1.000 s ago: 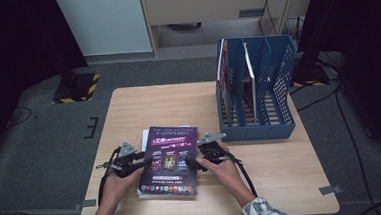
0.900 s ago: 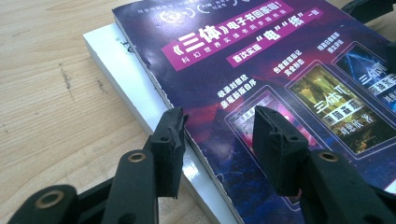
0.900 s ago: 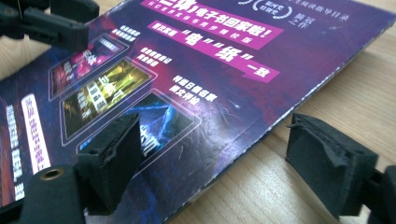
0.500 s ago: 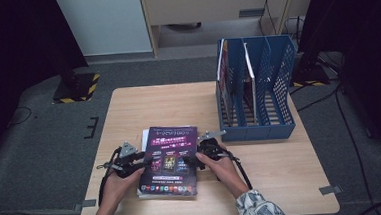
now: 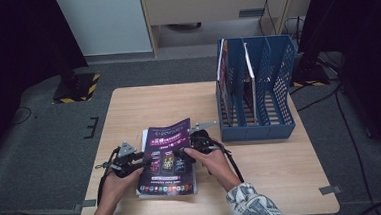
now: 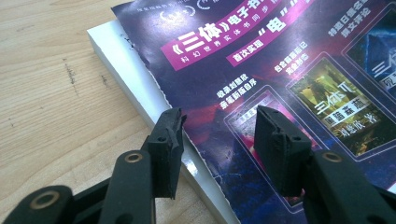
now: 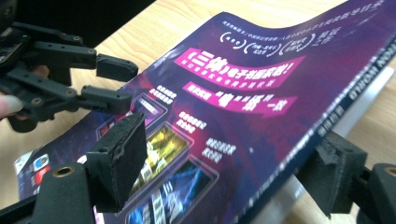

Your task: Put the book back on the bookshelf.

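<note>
A purple-covered magazine lies on top of a white book near the table's front edge. Its spine side is raised and the cover bows. My right gripper straddles that spine edge with wide jaws. One pad sits over the cover and the other sits under the spine. It is open, not clamped. My left gripper is open at the cover's left edge, one fingertip beside the edge and one over the cover. It also appears as the left gripper in the right gripper view.
A blue file rack stands at the table's right rear, with upright magazines in its left slots. The wooden table has bare room behind the magazine and to the right front. Dark floor surrounds the table.
The right gripper has risen a little, and the magazine's spine side has lifted off the book below. The left gripper has stayed in place.
</note>
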### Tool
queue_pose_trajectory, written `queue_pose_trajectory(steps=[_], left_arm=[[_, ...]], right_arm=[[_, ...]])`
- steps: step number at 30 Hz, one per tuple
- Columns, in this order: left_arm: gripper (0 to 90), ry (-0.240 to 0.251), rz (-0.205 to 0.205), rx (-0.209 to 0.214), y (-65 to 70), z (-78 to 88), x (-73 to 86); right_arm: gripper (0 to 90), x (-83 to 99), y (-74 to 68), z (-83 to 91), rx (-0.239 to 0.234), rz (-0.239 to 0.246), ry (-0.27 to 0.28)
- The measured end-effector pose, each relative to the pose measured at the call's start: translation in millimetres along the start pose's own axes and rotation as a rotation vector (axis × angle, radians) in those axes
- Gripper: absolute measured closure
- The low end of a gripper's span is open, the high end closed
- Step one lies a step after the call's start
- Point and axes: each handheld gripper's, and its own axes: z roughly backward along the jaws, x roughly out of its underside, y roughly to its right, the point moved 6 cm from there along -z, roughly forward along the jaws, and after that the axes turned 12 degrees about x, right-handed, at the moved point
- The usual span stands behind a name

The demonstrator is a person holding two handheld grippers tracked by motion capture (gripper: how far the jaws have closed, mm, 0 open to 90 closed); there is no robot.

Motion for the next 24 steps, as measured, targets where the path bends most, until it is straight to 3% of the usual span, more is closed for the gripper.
queue_pose_trajectory(steps=[16, 24], left_arm=[[47.3, -0.001, 0.006, 0.007, 0.9, -1.8, -0.7], [45.9, 0.009, 0.013, 0.015, 0.6, -1.8, -0.3]], right_arm=[[23.4, -24.5, -16.1, -17.9, 0.04, 0.025, -0.026], [29.4, -33.7, -23.7, -25.7, 0.049, 0.056, -0.054]])
